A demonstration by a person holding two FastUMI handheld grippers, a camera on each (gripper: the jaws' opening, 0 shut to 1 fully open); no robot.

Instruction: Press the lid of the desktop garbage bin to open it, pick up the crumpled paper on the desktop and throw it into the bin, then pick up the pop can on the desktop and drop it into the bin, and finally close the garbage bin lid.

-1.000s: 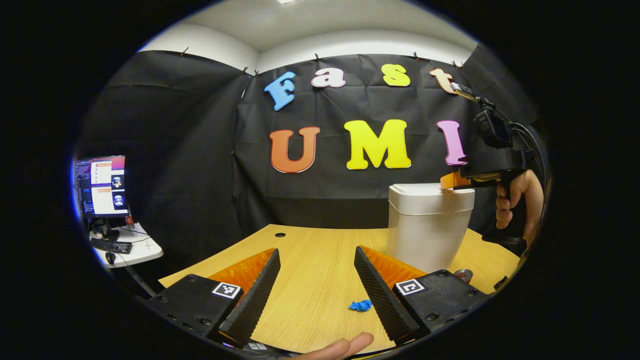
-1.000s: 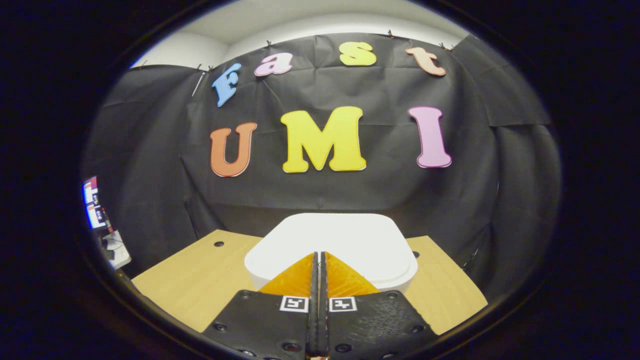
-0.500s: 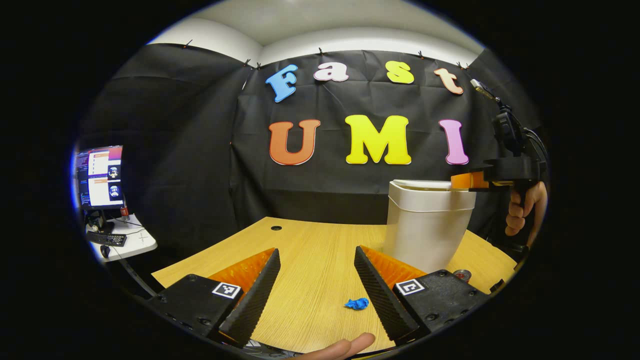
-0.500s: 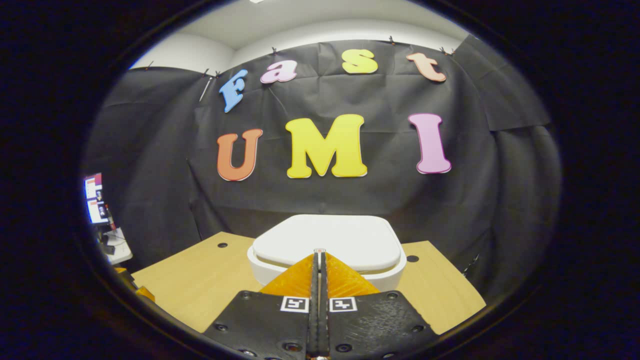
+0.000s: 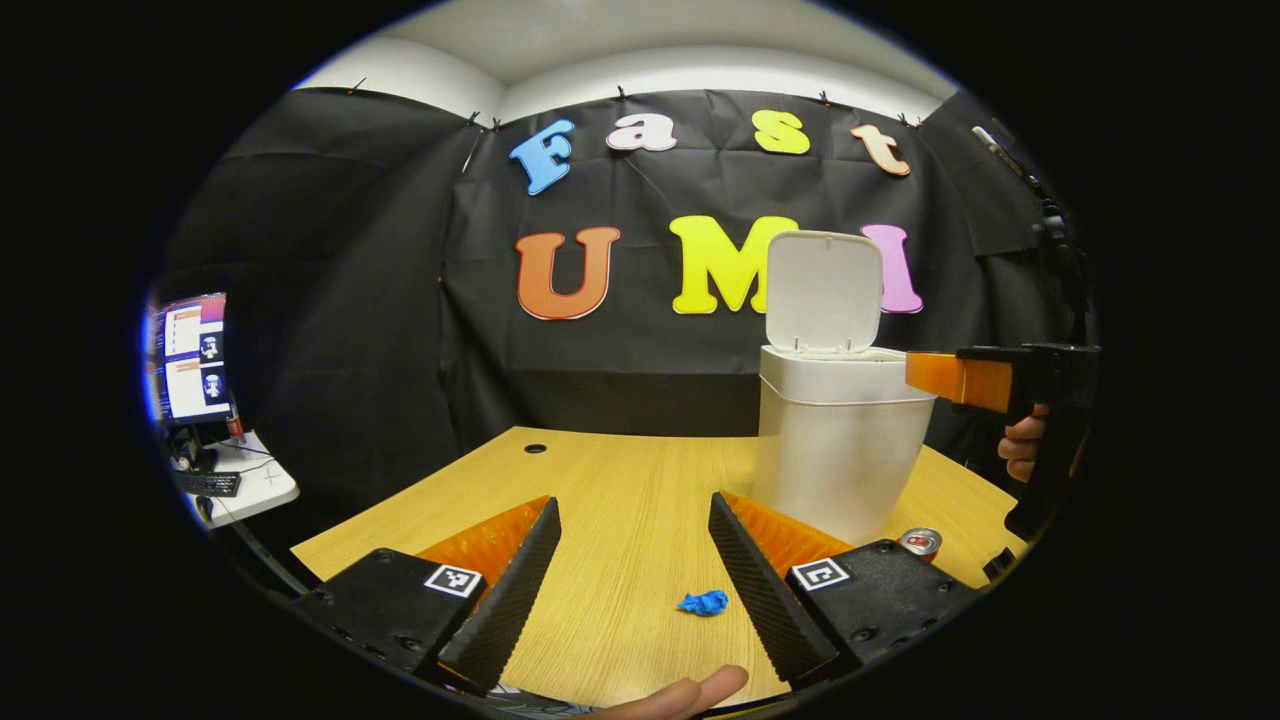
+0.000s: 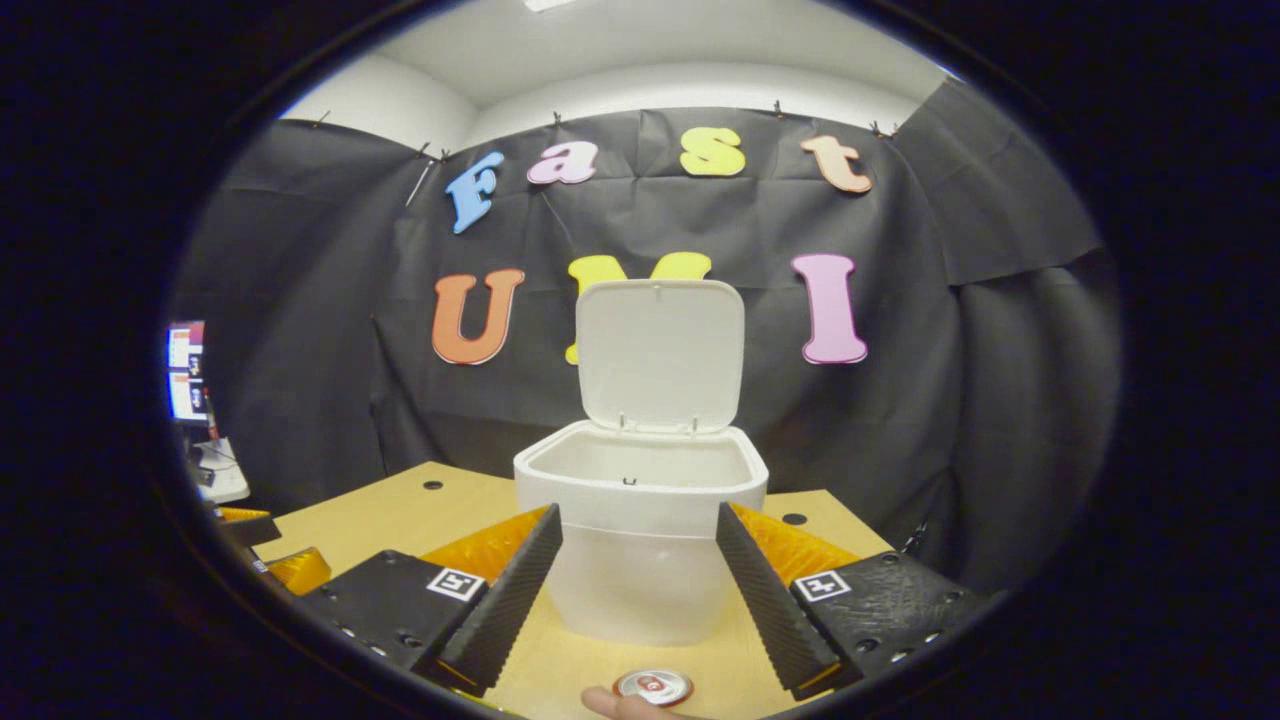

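Bin (image 6: 640, 560) standing on the wooden table (image 5: 620, 500), its lid (image 6: 660, 355) raised upright at the back — interior exposed. Can (image 6: 652, 687) upright on the table just in front of the bin; blue paper (image 5: 704, 602) lies apart, nearer the table's front edge. Right gripper (image 6: 638, 580) spread wide, fingers flanking the bin without touching it. Left gripper (image 5: 632, 570) likewise wide and empty — the paper lies between its fingers, lower on the table. A monitor (image 5: 190, 355) sits far left.
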